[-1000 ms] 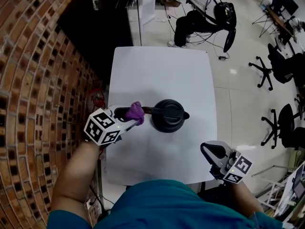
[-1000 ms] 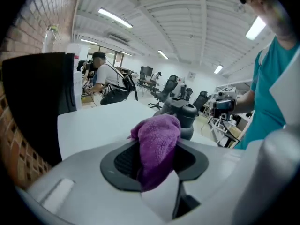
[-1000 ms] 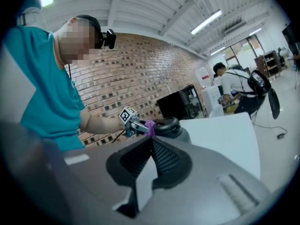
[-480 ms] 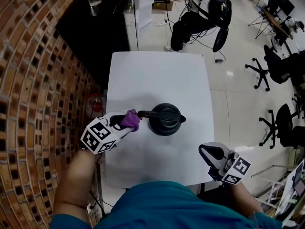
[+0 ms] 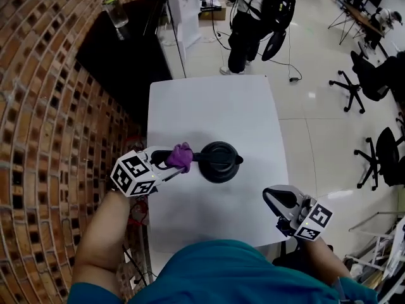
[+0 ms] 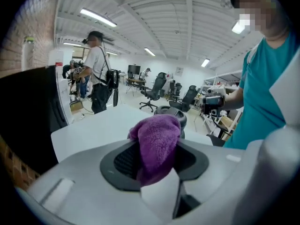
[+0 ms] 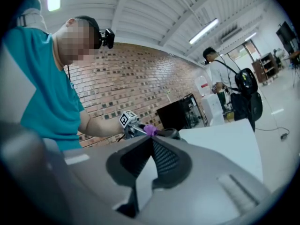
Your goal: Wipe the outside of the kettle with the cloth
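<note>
A black kettle (image 5: 218,161) stands near the middle of the white table (image 5: 215,106), its handle pointing left and its spout right. My left gripper (image 5: 178,161) is shut on a purple cloth (image 5: 181,156), and the cloth sits at the kettle's handle. From the left gripper view the purple cloth (image 6: 157,144) bulges between the jaws, with the kettle (image 6: 172,115) right behind it. My right gripper (image 5: 276,199) hovers over the table's front right corner, shut and empty, well apart from the kettle. In the right gripper view the kettle (image 7: 168,133) and cloth (image 7: 150,130) show small beyond the jaws.
A brick wall (image 5: 44,119) runs along the left, with a black cabinet (image 5: 123,56) behind the table's far left corner. A person (image 5: 253,18) stands beyond the table's far edge. Office chairs (image 5: 364,81) stand on the tiled floor at right.
The left gripper with the cloth drew back left from the kettle's handle, then came in against it again. The head view shifted. The right gripper stayed put.
</note>
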A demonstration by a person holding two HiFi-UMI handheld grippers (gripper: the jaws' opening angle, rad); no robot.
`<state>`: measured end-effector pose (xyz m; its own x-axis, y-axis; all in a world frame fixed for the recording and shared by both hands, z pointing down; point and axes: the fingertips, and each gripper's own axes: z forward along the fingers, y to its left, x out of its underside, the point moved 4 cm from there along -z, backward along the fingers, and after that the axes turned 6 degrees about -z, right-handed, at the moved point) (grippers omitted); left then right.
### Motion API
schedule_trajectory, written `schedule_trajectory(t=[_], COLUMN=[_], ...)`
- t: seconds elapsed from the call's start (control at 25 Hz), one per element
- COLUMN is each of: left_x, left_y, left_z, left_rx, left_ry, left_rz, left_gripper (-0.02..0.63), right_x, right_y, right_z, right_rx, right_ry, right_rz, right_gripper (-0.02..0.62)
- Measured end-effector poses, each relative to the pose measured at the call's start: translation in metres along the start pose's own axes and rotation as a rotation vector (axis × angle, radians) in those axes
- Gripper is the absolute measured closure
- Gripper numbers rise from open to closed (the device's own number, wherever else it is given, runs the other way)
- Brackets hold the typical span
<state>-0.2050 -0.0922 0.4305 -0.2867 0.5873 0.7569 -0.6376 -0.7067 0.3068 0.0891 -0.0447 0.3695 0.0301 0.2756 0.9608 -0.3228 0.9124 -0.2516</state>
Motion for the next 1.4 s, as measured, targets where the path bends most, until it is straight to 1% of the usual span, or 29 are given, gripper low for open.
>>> schedule_trajectory(t=[0.08, 0.12, 0.16, 0.2, 0.24, 0.28, 0.32, 0.36, 0.4, 0.44, 0.48, 0.52, 0.6, 0.72, 0.8, 0.88, 0.96, 1.0, 1.12, 1.2, 1.32, 1.4], left_x=[0.012, 0.011, 0.002, -0.013, -0.031, -0.048, -0.061, -0.067, -0.068, -0.065, -0.060, -0.057, -0.061, -0.083, -0.093, -0.100, -0.111, -0.117, -0.128, -0.126, -0.122, -0.125], left_y=[0.005, 0.005, 0.003, -0.002, -0.010, -0.019, -0.028, -0.037, -0.043, -0.048, -0.052, -0.055, -0.059, -0.064, -0.062, -0.056, -0.044, -0.034, -0.002, 0.002, -0.010, -0.016], left_z=[-0.010, -0.018, -0.027, -0.035, -0.039, -0.038, -0.032, -0.021, -0.007, 0.007, 0.020, 0.030, 0.042, 0.055, 0.066, 0.078, 0.086, 0.087, 0.084, 0.089, 0.113, 0.130], left_rx=[-0.024, -0.038, -0.048, -0.054, -0.056, -0.056, -0.055, -0.050, -0.041, -0.030, -0.019, -0.008, 0.007, 0.028, 0.033, 0.057, 0.084, 0.079, 0.018, 0.024, 0.082, 0.104], left_ry=[0.006, 0.002, -0.013, -0.026, -0.022, 0.010, 0.072, 0.151, 0.233, 0.306, 0.365, 0.407, 0.445, 0.438, 0.461, 0.513, 0.541, 0.544, 0.574, 0.622, 0.701, 0.732], left_rz=[-0.037, -0.036, -0.020, 0.020, 0.085, 0.172, 0.267, 0.354, 0.422, 0.464, 0.486, 0.497, 0.515, 0.537, 0.545, 0.528, 0.490, 0.475, 0.438, 0.433, 0.466, 0.498], left_gripper=[0.430, 0.430, 0.430, 0.430, 0.430, 0.430, 0.430, 0.430, 0.430, 0.430, 0.430, 0.430, 0.428, 0.426, 0.426, 0.426, 0.425, 0.425, 0.426, 0.428, 0.429, 0.434], right_x=[0.003, 0.004, 0.004, 0.003, 0.002, 0.000, -0.001, -0.003, -0.005, -0.006, -0.007, -0.008, -0.008, -0.005, -0.001, 0.002, 0.002, 0.002, 0.001, 0.003, 0.009, 0.011], right_y=[-0.002, -0.003, -0.004, -0.005, -0.006, -0.007, -0.008, -0.009, -0.010, -0.010, -0.010, -0.011, -0.014, -0.018, -0.020, -0.022, -0.024, -0.025, -0.032, -0.035, -0.041, -0.044], right_z=[-0.003, -0.004, -0.005, -0.006, -0.008, -0.009, -0.011, -0.013, -0.016, -0.019, -0.022, -0.025, -0.031, -0.043, -0.050, -0.055, -0.061, -0.064, -0.075, -0.084, -0.093, -0.097], right_rx=[0.005, 0.006, 0.007, 0.008, 0.010, 0.013, 0.018, 0.023, 0.028, 0.032, 0.035, 0.038, 0.049, 0.077, 0.091, 0.102, 0.111, 0.116, 0.137, 0.152, 0.167, 0.171], right_ry=[-0.011, -0.017, -0.023, -0.031, -0.039, -0.047, -0.056, -0.063, -0.068, -0.072, -0.075, -0.078, -0.087, -0.098, -0.100, -0.102, -0.109, -0.114, -0.128, -0.135, -0.140, -0.141], right_rz=[0.012, 0.016, 0.018, 0.018, 0.016, 0.014, 0.012, 0.010, 0.007, 0.005, 0.002, 0.000, 0.000, 0.013, 0.024, 0.033, 0.037, 0.038, 0.041, 0.050, 0.066, 0.071], right_gripper=[0.592, 0.592, 0.592, 0.592, 0.591, 0.591, 0.592, 0.591, 0.592, 0.592, 0.592, 0.591, 0.592, 0.592, 0.592, 0.592, 0.592, 0.592, 0.592, 0.592, 0.592, 0.591])
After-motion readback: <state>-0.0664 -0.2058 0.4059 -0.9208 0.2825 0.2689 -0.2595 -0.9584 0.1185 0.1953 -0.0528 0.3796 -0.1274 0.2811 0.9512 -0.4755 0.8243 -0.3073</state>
